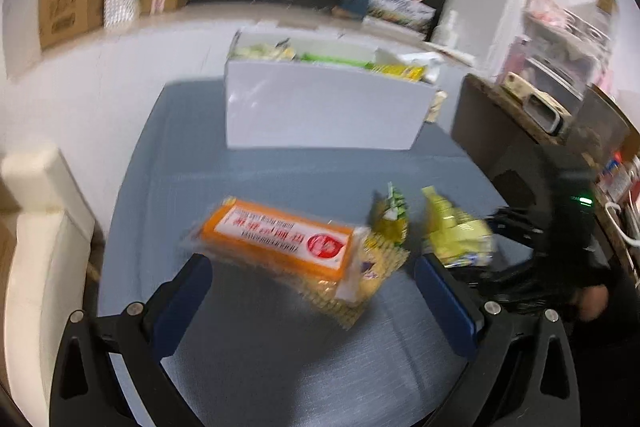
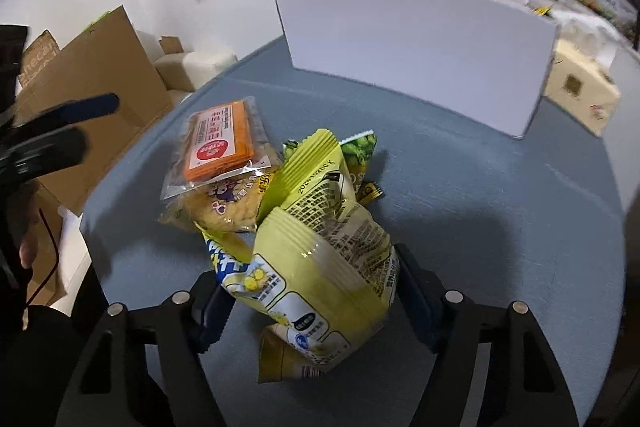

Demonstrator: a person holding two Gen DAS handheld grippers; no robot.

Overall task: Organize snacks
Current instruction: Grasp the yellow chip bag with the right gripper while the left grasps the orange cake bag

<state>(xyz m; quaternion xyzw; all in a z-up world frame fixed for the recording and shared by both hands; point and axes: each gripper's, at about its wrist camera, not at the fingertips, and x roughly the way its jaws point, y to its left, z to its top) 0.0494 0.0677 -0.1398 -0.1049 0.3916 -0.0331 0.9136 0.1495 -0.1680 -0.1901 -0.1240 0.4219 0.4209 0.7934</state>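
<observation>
**Right gripper on yellow snack bag; left gripper wide above orange pack**

The right gripper [image 2: 308,291] has its 2 pads against the sides of a yellow snack bag [image 2: 320,267] — jaws partly closed, bag between them. Just beyond lie a second yellow packet [image 2: 308,167] and a green packet [image 2: 360,147]. The left gripper [image 1: 312,279] stands wide open, holding nothing, over the orange-labelled cracker pack [image 1: 280,239]. All rest on the blue table [image 1: 280,179]. The white box [image 1: 324,107] — already holding snacks — stands at the far edge.
</observation>
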